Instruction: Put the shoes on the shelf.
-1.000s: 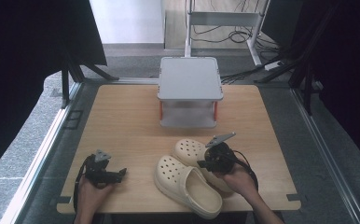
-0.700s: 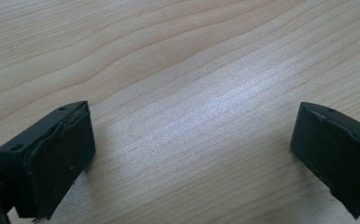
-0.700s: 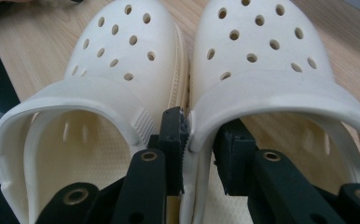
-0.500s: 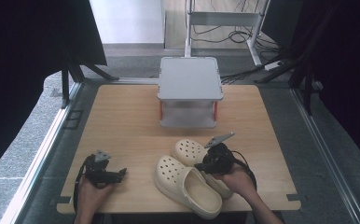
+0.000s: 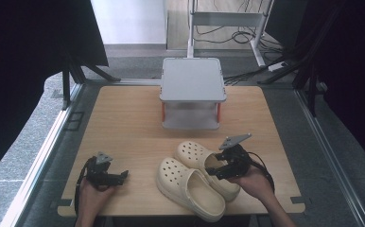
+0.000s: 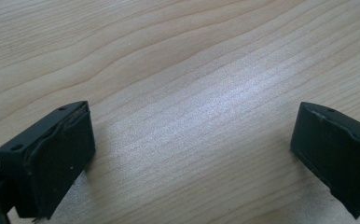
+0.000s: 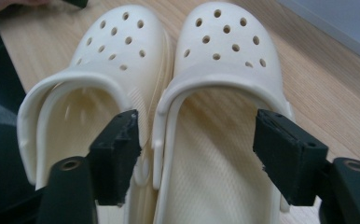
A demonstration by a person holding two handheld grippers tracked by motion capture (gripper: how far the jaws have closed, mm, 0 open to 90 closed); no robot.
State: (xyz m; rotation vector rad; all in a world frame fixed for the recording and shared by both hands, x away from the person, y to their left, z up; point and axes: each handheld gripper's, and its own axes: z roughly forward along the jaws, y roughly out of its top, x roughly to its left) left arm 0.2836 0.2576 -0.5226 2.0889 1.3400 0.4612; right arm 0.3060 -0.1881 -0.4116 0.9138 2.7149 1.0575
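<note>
Two cream perforated clogs lie side by side on the wooden table [image 5: 124,118], toes pointing away to the left: the nearer one [image 5: 190,189] [image 7: 108,60] and the farther one [image 5: 197,153] [image 7: 225,56]. My right gripper [image 5: 214,171] [image 7: 199,149] hovers over the heel end of the farther clog. Its jaws have just been opening and now straddle that clog's heel opening without pressing on it. My left gripper [image 5: 119,176] [image 6: 192,144] rests open at the front left, with bare wood between its jaws.
A grey two-tier stand [image 5: 192,78] with red legs sits at the middle back of the table. The table's front edge runs just below both hands. Dark curtains and frame legs flank the sides.
The right gripper's jaws have spread apart and the hand has drawn slightly back and up from the farther clog. Both clogs and the left hand stay put.
</note>
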